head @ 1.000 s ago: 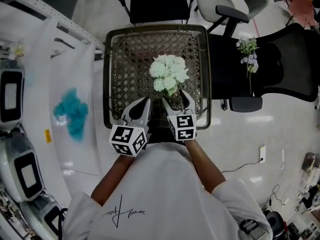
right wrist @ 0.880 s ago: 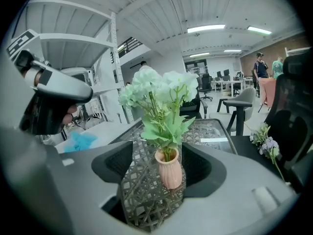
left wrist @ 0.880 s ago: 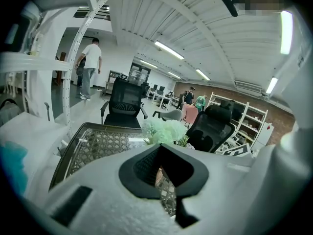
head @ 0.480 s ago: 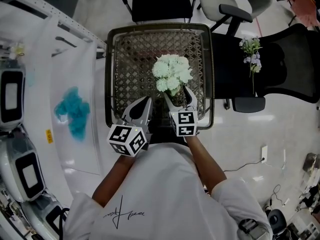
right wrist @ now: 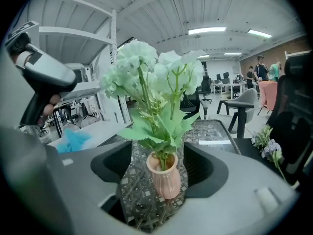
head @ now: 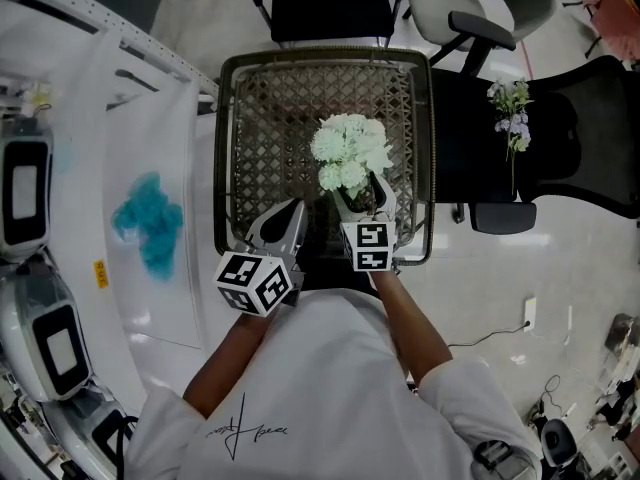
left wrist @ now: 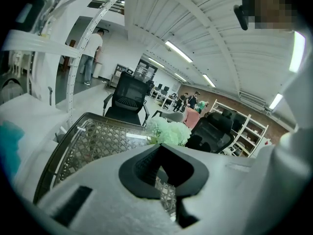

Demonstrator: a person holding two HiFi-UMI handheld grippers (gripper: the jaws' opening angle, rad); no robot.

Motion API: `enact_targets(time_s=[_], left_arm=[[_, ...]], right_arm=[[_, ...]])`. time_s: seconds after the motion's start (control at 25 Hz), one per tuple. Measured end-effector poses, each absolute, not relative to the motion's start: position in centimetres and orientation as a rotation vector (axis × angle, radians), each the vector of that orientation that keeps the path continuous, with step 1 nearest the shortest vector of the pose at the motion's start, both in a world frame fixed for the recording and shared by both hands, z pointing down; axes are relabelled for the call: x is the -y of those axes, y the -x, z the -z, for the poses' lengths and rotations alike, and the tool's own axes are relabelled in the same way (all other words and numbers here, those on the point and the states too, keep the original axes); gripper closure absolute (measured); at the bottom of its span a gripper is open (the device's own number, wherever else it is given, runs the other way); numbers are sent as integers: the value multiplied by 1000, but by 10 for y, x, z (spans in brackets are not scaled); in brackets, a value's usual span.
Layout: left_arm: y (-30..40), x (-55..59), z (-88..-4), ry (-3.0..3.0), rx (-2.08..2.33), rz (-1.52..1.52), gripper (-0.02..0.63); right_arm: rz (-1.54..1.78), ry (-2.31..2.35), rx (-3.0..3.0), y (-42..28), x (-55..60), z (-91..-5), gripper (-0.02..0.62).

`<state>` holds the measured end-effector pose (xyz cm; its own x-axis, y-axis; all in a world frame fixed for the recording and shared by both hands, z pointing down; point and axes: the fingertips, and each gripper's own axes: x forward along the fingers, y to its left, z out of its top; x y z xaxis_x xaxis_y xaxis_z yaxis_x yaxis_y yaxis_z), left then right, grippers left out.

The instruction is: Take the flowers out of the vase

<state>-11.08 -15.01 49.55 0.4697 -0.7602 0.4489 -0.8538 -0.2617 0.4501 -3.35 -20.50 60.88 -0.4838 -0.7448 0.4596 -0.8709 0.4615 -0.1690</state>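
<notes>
1. The flowers [head: 350,153] stood upright in the pink vase [right wrist: 166,177] on the wicker table [head: 270,118], right of its middle and toward its near edge. Their stems ran straight up from the vase's mouth.
2. The right gripper [head: 363,196] lay on the near side of the vase, pointing away from the person. The vase's body sat between its jaws and the flower heads rose above them.
3. Its jaws had just been opening and stood wide apart, with a gap on each side of the vase; neither pad pressed on it.
4. The left gripper [head: 289,211] hung left of the vase, clear of it, its jaws together on nothing.
5. The right gripper was the nearer one. It looked placed to clamp the vase, which would leave the left to lift the flowers straight up along the stems.
</notes>
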Motion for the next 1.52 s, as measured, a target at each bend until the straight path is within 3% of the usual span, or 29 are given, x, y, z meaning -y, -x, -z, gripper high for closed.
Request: enact_targets(time_s=[0.48, 1.52], left_arm=[[119, 161, -502, -2016, 1331, -157, 606], [123, 163, -512, -1994, 1309, -185, 606]], right_arm=[[-530, -1365, 2419, 39, 223, -615, 298], [-474, -1394, 2398, 37, 229, -615, 456]])
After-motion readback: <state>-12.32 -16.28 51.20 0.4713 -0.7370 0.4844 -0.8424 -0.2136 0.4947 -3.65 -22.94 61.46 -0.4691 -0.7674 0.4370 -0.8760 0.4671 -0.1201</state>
